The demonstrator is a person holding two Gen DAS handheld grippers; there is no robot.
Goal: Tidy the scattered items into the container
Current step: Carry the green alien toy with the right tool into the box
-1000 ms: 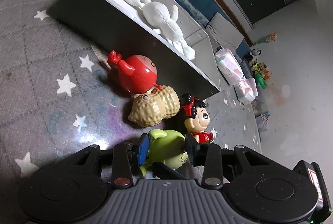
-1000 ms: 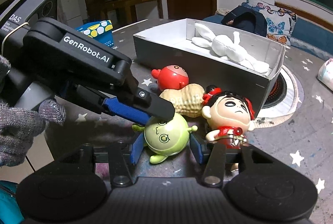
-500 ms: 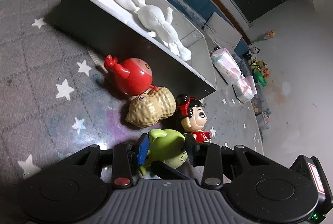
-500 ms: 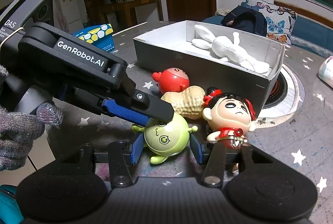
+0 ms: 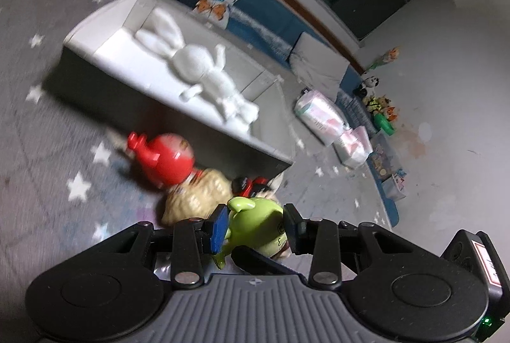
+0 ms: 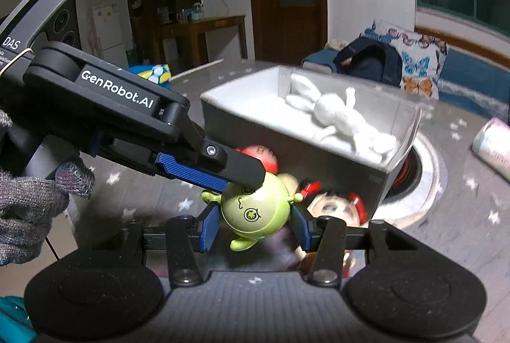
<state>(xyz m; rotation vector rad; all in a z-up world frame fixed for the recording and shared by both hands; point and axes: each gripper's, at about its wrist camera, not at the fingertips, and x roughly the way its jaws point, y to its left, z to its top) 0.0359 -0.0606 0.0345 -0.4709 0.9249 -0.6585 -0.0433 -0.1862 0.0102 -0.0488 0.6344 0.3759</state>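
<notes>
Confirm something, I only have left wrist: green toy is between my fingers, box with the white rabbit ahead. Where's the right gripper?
Observer: The right gripper brackets the same green toy, jaws open, one pad on each side with small gaps.
Operator: Left actually pinching it?
Observer: In the right wrist view, the left gripper comes in from the side and its black finger sits on the toy's crown.
Operator: Which way is its face?
Observer: Toward the right wrist camera, tilted to one side.
</notes>
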